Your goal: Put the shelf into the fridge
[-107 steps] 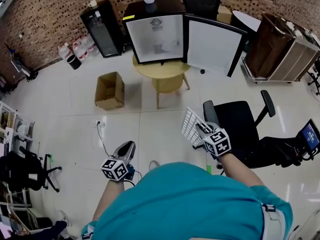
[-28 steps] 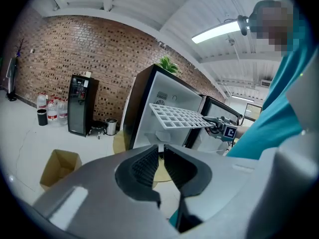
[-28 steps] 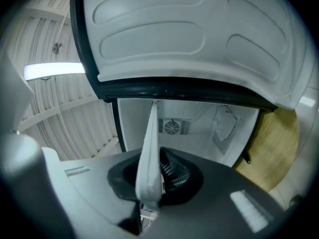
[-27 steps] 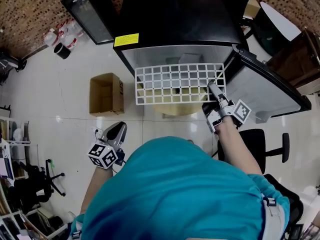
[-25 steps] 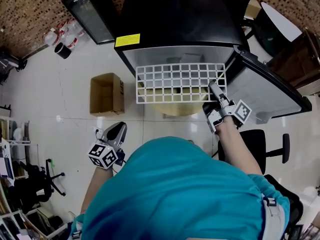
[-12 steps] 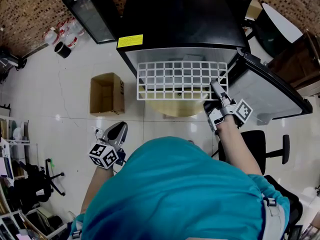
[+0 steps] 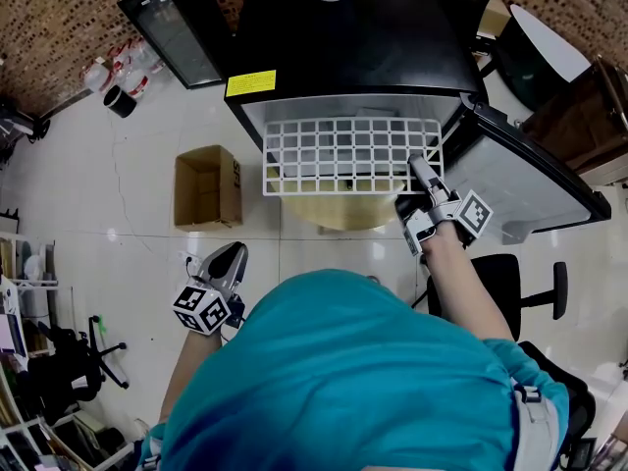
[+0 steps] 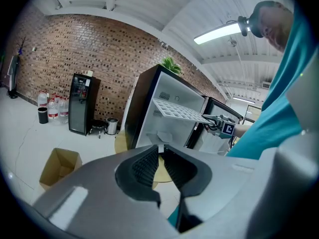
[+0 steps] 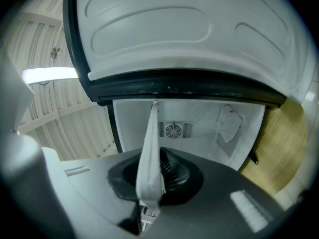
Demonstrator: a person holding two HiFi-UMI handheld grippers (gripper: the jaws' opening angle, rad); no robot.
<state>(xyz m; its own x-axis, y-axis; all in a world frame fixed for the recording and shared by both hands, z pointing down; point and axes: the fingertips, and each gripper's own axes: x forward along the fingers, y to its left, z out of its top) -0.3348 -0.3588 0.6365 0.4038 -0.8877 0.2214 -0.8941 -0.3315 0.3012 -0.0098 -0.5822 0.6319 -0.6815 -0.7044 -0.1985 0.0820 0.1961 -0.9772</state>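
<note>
The right tool (image 7: 420, 170) clamps the right edge of the flat white grid shelf (image 7: 343, 155), held level at the mouth of the black, white-lined fridge (image 7: 353, 37); the left tool (image 7: 228, 256) hangs low, jaws together.

Head view's looking steeply down onto the top of the fridge (image 7: 353, 47). Left gripper view hangs well back, facing its open front. Right gripper view's right up close, staring inside. All three catch the shelf (image 7: 343, 155).
</note>
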